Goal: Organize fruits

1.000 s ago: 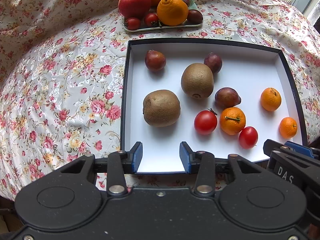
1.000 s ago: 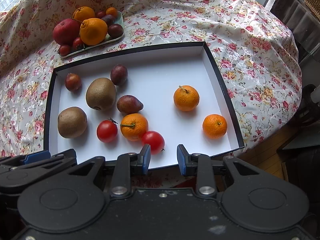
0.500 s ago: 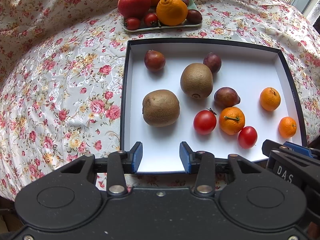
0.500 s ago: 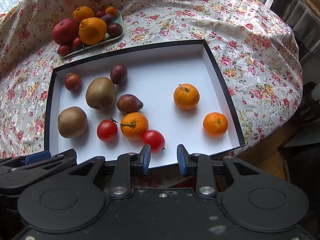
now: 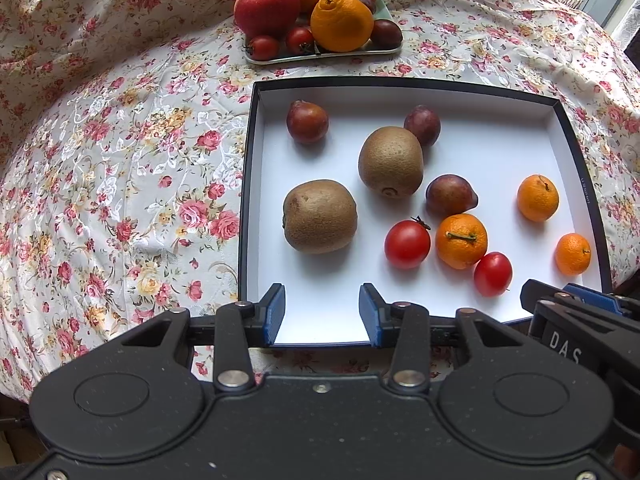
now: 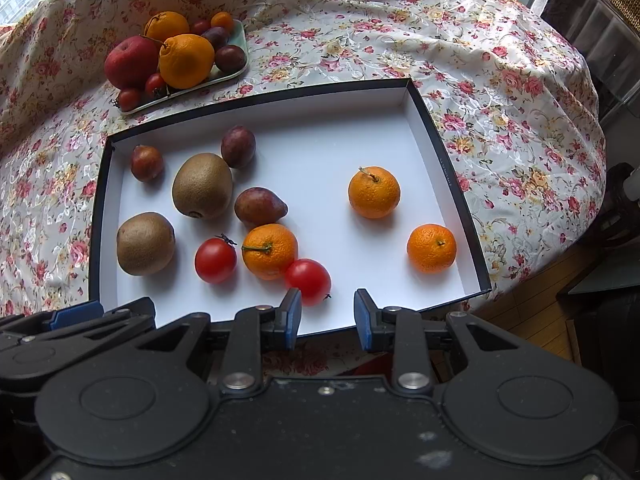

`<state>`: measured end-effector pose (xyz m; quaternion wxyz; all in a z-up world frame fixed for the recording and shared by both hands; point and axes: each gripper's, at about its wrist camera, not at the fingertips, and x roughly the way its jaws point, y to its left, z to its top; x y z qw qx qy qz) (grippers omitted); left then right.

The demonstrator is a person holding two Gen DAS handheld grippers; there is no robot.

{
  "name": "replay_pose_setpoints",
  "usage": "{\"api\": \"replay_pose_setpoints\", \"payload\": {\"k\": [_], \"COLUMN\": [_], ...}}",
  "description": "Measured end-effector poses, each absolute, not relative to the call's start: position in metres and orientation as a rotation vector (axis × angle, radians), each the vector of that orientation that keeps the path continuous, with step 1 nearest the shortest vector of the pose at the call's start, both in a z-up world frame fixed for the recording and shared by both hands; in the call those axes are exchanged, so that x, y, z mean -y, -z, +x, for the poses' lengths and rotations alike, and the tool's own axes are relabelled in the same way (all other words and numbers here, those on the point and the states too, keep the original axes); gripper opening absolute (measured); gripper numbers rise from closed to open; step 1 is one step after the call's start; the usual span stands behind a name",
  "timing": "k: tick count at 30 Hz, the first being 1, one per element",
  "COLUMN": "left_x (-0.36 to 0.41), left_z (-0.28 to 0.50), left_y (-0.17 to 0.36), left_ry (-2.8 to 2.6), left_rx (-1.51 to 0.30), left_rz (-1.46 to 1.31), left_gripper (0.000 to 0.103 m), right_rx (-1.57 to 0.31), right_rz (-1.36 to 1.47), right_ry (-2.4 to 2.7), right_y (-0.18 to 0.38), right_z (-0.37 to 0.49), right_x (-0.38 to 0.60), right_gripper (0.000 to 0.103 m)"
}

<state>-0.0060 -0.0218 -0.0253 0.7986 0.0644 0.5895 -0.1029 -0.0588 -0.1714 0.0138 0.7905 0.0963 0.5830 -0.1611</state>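
both claws are hovering spread and empty over the box's near edge; the left gripper is facing a kiwi, the right gripper is sitting just beside a tomato.

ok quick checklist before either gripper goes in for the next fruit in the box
1. Left hand-held gripper empty, jaws apart: ok.
2. Right hand-held gripper empty, jaws apart: ok.
3. Nearest target, the red tomato just ahead of the right one, has room for the jaws: not ok, it touches the stemmed tangerine.
4. Two tangerines on the box's right side stand clear of other fruit: ok.
5. Free floor in the white box for sorted groups: ok, far right part is bare.
6. Room left on the plate behind the box: not ok, it is piled with fruit.
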Motion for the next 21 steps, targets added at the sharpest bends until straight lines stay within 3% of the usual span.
{"api": "replay_pose_setpoints", "payload": {"k": [21], "left_x": [0.022], "left_z": [-0.0057], "left_y": [0.0261], "left_ry": [0.225], "left_rx": [-1.271], "left_rz": [0.137], "left_gripper": [0.05], "right_rx": [-1.256], "right_rz": [0.209], "right_ry": [0.347], "right_y": [-0.0137], "right_z": [-0.0586], "right_x": [0.1713], "right_gripper": [0.032]}}
